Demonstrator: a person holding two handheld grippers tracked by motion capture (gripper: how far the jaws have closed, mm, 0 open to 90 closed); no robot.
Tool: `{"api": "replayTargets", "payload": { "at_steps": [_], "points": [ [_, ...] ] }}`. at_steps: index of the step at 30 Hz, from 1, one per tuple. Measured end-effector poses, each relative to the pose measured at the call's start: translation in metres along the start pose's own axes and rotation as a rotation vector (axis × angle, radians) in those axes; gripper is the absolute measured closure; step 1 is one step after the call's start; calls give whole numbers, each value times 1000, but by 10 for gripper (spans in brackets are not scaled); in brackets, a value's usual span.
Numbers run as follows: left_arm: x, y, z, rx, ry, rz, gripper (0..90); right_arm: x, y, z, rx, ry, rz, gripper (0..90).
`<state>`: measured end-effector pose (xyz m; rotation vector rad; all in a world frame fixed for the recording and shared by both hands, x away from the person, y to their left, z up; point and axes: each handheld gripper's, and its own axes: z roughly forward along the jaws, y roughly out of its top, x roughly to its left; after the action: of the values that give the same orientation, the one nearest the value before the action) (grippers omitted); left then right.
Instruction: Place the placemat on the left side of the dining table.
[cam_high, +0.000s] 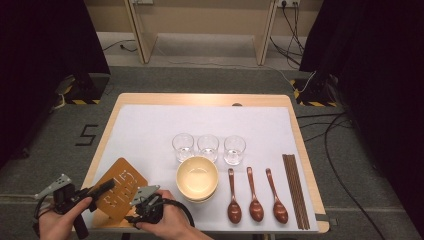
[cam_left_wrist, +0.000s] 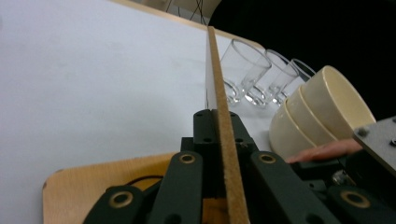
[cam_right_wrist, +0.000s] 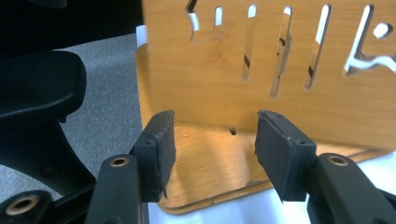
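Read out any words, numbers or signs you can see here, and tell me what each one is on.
"5" on the grey floor mat, left of the table.
Cut-out letters on the wooden board held in the left tool: slots and curls show through it in the right gripper view, but they cannot be read as words.
Nothing readable on the glasses, bowls, spoons or chopsticks.
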<state>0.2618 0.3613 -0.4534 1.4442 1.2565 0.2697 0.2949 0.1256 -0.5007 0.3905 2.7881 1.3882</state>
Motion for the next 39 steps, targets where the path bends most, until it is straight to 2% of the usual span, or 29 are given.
{"api": "replayTargets", "payload": {
  "at_steps": [2,3,6,9,11,15,20,22,23,28,29,31,34,39],
  "points": [
    [-2,4,0,-12,35,36,859,1,0,-2,-3,-1,2,498],
    [-3,5,-1,-17,39,38,860,1,1,-5,-10,-4,-3,506],
    [-6,9,-2,-33,14,39,860,3,4,-14,-29,-11,-7,512],
    [-10,13,-3,-51,12,65,860,5,7,-23,-47,-28,-10,513],
    [-12,16,-3,-61,21,88,860,7,11,-35,-71,-44,-24,513],
    [-16,25,-2,-94,42,137,860,8,15,-46,-98,-55,-34,508],
    [-20,34,1,-117,77,183,860,8,19,-65,-105,-78,-57,510],
    [-21,37,2,-120,84,191,860,7,19,-73,-119,-82,-60,512],
    [-21,38,3,-123,87,191,860,6,18,-80,-126,-100,-69,510],
    [-21,46,10,-147,104,199,860,4,16,-96,-158,-131,-69,508],
    [-20,48,12,-152,108,201,860,1,15,-105,-180,-154,-63,508],
    [-20,51,15,-158,114,207,860,0,15,-108,-187,-159,-57,510],
    [-20,56,21,-167,127,227,860,-6,13,-121,-218,-185,-40,523],
    [-17,62,30,-169,136,237,860,-18,8,-139,-259,-227,-4,524]
  ]
}}
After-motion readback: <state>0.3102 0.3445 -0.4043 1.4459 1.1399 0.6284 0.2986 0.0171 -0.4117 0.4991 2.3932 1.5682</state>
